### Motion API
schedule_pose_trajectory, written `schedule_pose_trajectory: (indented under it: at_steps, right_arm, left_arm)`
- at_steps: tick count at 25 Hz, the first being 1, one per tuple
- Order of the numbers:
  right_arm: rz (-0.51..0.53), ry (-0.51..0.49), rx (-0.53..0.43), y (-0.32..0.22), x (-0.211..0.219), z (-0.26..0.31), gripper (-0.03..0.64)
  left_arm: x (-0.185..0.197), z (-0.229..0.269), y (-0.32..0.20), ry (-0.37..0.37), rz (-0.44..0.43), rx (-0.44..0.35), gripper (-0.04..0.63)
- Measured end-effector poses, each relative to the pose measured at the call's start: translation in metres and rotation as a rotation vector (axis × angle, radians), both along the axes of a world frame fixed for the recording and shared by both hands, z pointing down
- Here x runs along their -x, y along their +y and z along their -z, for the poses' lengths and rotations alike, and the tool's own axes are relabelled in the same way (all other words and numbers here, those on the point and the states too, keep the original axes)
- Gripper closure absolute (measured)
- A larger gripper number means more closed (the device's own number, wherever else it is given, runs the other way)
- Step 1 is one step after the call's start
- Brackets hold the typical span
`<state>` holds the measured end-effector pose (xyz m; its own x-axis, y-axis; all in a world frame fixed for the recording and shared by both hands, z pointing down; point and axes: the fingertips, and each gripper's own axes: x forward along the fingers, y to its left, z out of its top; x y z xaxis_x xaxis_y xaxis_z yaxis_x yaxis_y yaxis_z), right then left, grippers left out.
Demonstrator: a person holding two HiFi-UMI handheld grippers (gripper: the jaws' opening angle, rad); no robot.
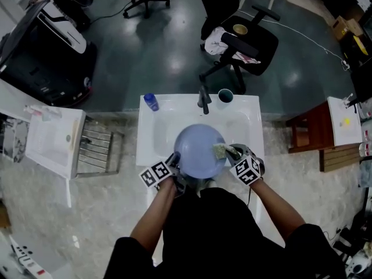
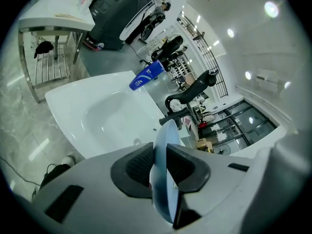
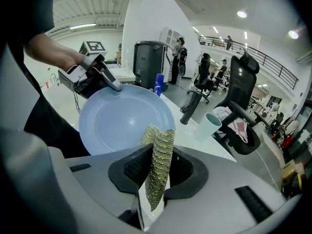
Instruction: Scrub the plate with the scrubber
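The left gripper [image 1: 175,164] is clamping the round pale-blue plate [image 1: 196,149] at its eight o'clock rim, holding it over the white rectangular sink [image 1: 152,133]. The right gripper [image 1: 231,152] is pinching the green-gold mesh scrubber [image 1: 219,151] at the plate's three o'clock edge.

The plate [image 1: 197,150] is over the sink [image 1: 158,135], bottle [image 1: 150,102] behind-left, cup [image 1: 225,96] behind-right.

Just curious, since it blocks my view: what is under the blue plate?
The white sink basin lies under the plate, which the left gripper holds by its rim. From above, the plate covers the basin's middle, hiding whatever lies there.
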<state>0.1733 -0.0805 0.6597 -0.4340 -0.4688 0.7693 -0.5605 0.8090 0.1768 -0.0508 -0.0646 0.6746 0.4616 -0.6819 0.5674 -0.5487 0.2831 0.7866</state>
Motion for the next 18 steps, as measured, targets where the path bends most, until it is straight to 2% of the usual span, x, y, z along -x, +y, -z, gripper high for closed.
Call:
schedule_pose_trajectory:
  at_steps: [7, 18]
  right_arm:
    - [-0.041, -0.05, 0.013, 0.017, -0.032, 0.002, 0.552]
    - [-0.153, -0.2, 0.109, 0.044, -0.059, 0.005, 0.552]
  left_arm:
    - [-0.032, 0.002, -0.002, -0.004, 0.008, -0.017, 0.529]
    - [-0.066, 0.0, 0.007, 0.003, 0.041, -0.016, 0.528]
